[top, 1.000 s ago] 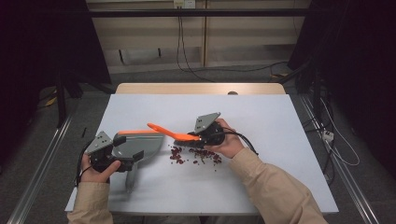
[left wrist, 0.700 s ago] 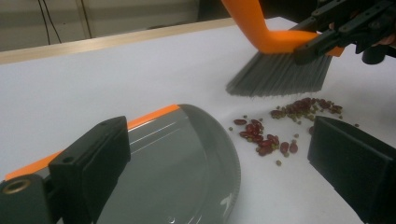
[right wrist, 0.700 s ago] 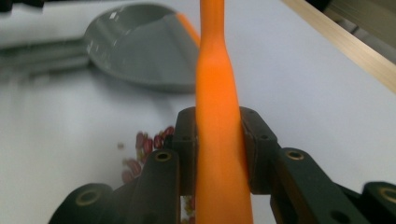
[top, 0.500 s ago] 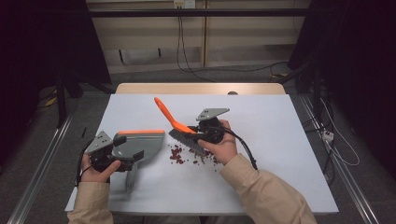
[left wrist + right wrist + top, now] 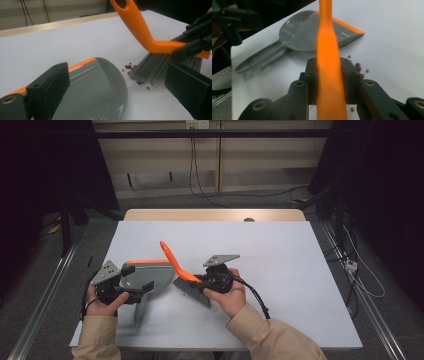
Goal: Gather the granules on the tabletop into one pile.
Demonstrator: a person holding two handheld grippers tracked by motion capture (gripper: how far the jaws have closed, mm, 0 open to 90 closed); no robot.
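On the table point(image 5: 280, 250), brush point(image 5: 186, 279) bristles are meeting the dustpan point(image 5: 145, 276).
Right gripper point(image 5: 329, 75) is clamping the brush; left gripper point(image 5: 117, 95) is gripping the dustpan beside beans point(image 5: 128, 67).

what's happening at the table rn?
A person is sweeping small dark beans toward a grey dustpan on the white table. The right gripper is clamped on the orange brush, bristles down beside the pan's lip. The left gripper holds the dustpan flat on the table. The beans lie just outside the pan.
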